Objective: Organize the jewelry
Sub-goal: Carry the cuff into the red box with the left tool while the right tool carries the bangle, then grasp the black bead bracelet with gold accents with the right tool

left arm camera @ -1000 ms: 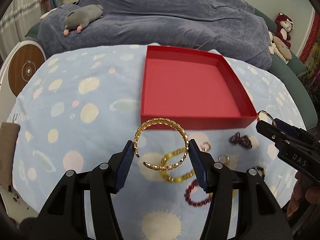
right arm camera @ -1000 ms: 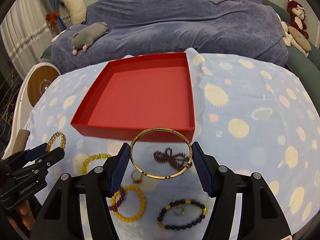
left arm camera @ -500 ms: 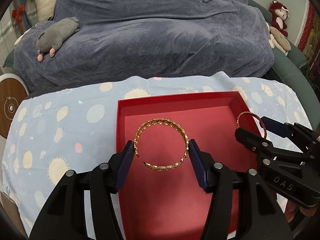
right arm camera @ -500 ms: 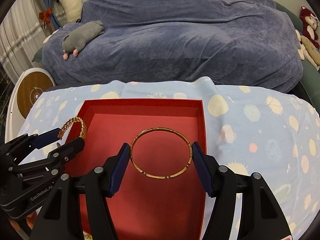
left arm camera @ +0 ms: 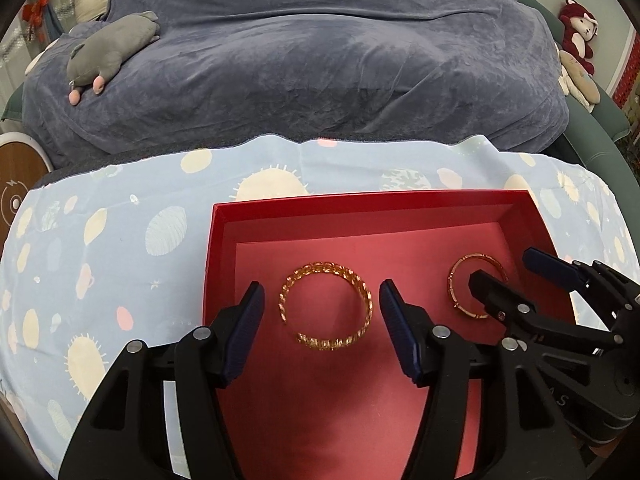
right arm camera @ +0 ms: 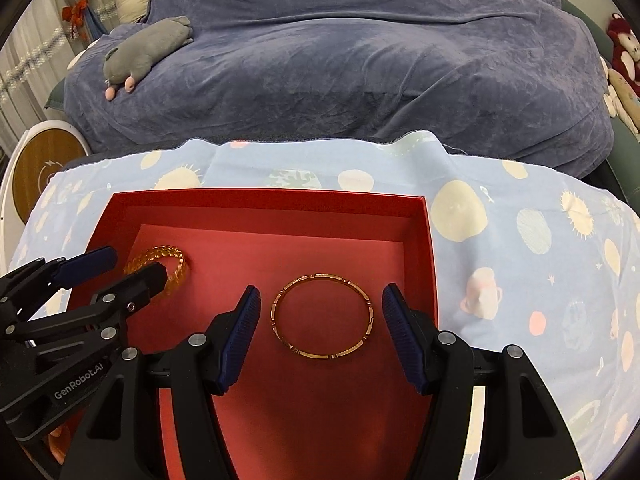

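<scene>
We see both wrist views cut by the round fisheye edge; the gripper bodies fill the bottom and hide the box's near wall.

Left gripper (left arm camera: 320, 316): black plastic frame, ribbed blue pads. Its jaws have just been opening and now stand spread, the cuff (left arm camera: 326, 306) between them with a gap each side, so no pinch. The cuff is a gold braided open ring, gap at lower left, and appears to lie on the box floor.

Right gripper (right arm camera: 321, 318): same build, jaws spread. The bangle (right arm camera: 322, 316) sits between the pads; we see a narrow gap on both sides, no contact. It is a thin, smooth gold hoop with small dark segments, apparently flat on the floor.

Each gripper also shows in the other's view, from the side, partly covering the other's piece, so only arcs of that piece show there.

Box (left arm camera: 360, 210): red, shallow, square-cornered card with a matte floor and low walls. It holds the cuff on the left and the bangle on the right, well apart.

Cloth (left arm camera: 120, 248): light blue, printed with pale planets and suns, wrinkled, under the box.

Farther back: a blue-grey velvety cover (left arm camera: 320, 60) over a bulky shape we can't identify. A grey plush (left arm camera: 108, 54) lies on it. Red and beige plush toys (left arm camera: 576, 36) are cut off at the right edge.
</scene>
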Demonstrator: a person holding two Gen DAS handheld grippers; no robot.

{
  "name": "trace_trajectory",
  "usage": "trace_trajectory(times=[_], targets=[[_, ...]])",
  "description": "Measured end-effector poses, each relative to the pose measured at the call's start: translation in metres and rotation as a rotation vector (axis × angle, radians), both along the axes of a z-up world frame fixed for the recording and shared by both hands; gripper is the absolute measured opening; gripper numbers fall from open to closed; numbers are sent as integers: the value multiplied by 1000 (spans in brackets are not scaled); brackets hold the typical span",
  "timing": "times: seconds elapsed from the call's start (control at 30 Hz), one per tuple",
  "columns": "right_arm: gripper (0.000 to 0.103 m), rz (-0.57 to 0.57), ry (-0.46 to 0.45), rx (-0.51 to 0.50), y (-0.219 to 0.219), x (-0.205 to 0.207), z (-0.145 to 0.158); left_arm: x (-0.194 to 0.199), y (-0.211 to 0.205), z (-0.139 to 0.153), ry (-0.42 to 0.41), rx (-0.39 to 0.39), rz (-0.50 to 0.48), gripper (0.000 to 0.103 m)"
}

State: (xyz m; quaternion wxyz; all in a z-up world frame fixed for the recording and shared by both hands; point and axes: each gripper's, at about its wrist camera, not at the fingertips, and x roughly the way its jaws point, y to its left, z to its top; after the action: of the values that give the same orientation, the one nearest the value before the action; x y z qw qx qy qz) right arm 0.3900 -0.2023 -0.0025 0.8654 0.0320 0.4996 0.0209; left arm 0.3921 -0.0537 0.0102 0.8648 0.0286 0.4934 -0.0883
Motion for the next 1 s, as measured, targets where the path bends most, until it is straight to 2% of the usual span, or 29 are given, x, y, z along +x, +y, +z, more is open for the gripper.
trace_trajectory(times=[0.13,0.37,0.7,0.83,1.0], targets=[[62,-4,-12,-2,0,-7,8,-4,3,6,-8,-5,8,63],[67,-8,-49,13,-3,-43,36,-37,4,35,-51,-25,-19,64],[67,-21,-91,12,0,-136,68,-129,6,68,-98,-47,-76,64],[67,-28,-91,8,2,-179,68,-170,8,69,-93,-46,-98,64],[67,-44,-70,14,5,-227,60,-220,11,56,-68,-39,-109,64]])
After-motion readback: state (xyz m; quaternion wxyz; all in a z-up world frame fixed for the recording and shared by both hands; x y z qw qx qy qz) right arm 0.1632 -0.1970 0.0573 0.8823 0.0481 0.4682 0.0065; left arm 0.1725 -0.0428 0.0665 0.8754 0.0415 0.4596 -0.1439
